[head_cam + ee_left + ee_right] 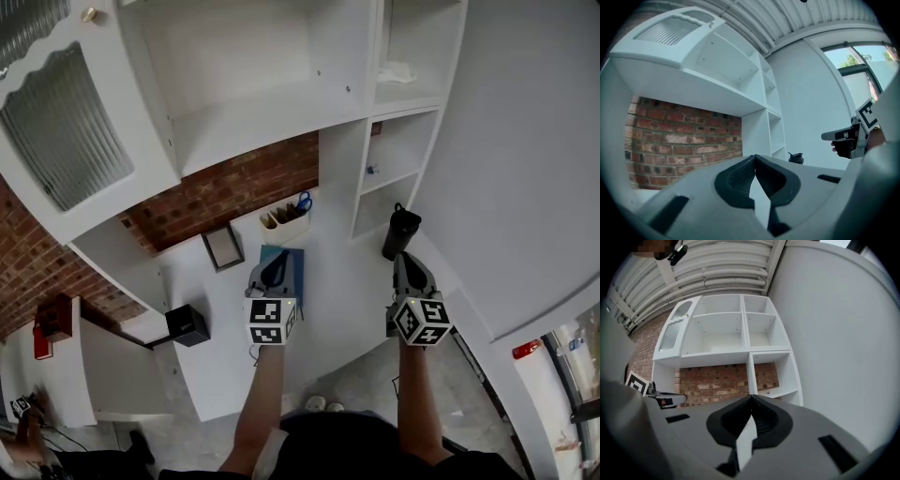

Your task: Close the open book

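Observation:
A teal-covered book [292, 269] lies flat on the white desk [337, 309] below the brick wall. It shows only its cover, and my left gripper hides its left part. My left gripper [275, 262] hangs above the book with its jaws shut and nothing between them; in the left gripper view the tips [755, 157] meet. My right gripper [406, 260] is held to the right, beside a black bottle [400, 232]. Its jaws [751, 397] are also shut and empty. Both grippers point level at the shelves, and neither gripper view shows the book.
At the wall stand a pen holder with blue scissors [287, 217] and a small dark frame [222, 248]. A black box [187, 324] sits at the desk's left corner. White shelf compartments [394, 159] rise at the right, and a cupboard [234, 84] hangs overhead.

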Demonstrator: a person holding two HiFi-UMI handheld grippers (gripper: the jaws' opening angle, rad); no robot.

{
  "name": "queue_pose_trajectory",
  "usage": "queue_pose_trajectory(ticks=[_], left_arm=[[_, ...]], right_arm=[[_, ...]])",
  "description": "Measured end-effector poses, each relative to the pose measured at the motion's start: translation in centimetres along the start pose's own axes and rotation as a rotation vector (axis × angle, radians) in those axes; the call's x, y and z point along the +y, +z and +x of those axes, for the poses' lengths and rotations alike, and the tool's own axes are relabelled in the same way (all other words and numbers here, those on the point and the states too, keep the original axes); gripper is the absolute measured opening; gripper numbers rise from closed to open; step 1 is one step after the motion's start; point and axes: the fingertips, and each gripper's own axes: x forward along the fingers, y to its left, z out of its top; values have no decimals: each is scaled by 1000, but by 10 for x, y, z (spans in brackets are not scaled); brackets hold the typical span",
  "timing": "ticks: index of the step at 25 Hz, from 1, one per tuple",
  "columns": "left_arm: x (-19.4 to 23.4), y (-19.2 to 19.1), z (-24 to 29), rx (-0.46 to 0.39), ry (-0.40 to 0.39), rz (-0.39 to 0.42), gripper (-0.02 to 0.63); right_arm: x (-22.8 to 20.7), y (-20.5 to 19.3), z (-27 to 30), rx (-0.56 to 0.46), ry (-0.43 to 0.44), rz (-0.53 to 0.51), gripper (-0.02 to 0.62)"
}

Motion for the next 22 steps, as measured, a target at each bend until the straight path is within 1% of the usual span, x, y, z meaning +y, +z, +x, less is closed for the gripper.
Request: queue_pose_trajectory(ticks=[4,8,18,22], left_arm=[[-10,15,4,-30,-25,10,9],[-23,24,8,-51,-59,7,9],[-44,25,13,-47,-86,1,9],[-48,23,13,-41,-92,6,9]], right_arm=[[-6,18,-7,-37,-14,-17,-2],[-11,25,-16,-50,-22,-25,-2],[-23,28,-29,-37,-55,-55,-2],[-25,28,-30,-34,-52,-52,-2]])
